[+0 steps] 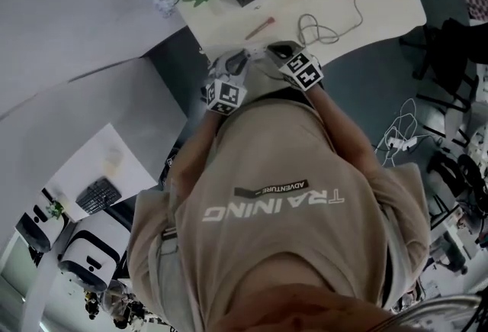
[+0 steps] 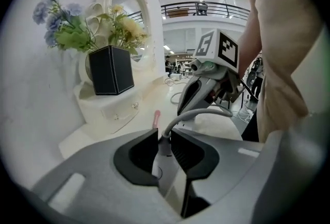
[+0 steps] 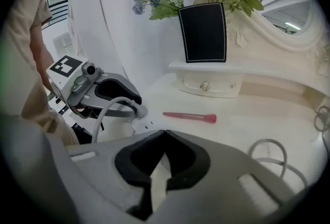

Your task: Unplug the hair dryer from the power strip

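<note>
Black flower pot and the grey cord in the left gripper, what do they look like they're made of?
Black flower pot: probably matte faux leather over a stiff box, judging by the pale stitch line along its edges, though it could be card. Grey cord: a smooth, rubbery plastic sheath with a dull sheen, bending in a soft curve out of the left gripper.

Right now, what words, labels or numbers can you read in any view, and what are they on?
"TRAINING": large pale letters on the person's beige shirt, upside down in the head view.
"ADVENTURE": small letters on the dark strip on that shirt.
Left marker cube and right marker cube: square black-and-white patterns only, no words.
Nothing else is readable.
</note>
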A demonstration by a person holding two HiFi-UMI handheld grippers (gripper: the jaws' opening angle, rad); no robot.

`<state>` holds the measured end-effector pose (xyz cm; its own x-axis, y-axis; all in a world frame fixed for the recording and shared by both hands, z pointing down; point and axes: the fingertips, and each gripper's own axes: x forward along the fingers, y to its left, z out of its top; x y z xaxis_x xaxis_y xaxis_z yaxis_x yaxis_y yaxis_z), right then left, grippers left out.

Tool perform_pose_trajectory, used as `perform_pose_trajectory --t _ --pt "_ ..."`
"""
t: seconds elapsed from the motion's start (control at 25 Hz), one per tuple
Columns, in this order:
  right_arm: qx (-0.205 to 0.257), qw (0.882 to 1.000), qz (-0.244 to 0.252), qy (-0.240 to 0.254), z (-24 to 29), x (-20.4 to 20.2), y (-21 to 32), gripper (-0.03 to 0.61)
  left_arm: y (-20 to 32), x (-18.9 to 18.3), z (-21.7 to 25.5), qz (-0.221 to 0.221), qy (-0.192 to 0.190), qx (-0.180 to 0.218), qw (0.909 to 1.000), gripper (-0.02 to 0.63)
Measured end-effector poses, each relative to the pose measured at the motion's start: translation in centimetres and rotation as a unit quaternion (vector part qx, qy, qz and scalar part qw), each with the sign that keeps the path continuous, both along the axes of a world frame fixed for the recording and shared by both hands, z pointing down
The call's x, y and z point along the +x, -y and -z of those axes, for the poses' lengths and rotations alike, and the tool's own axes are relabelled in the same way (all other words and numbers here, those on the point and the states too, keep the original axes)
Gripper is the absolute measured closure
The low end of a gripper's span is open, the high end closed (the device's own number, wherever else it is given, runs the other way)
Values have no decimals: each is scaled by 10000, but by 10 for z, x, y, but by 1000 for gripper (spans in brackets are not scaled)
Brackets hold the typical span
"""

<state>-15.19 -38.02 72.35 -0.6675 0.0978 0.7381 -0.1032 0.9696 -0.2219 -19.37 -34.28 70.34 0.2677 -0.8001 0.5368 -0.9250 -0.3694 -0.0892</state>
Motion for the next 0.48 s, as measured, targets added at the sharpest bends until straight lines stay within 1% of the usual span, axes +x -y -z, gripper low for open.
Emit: perform_pose_trajectory --t 0.08,0.2,0.48 --pt "11 10000 -23 -49 -1 -2 0 574 1 -1 1 -225 -26 61 9997 534" --pt "97 9999 -92 -98 0 -5 0 574 1 -4 3 -408 -97 100 9991 540" --pt "25 9990 -433 -108 -1 -5 1 574 2 -6 6 -494 -279 73 9984 551"
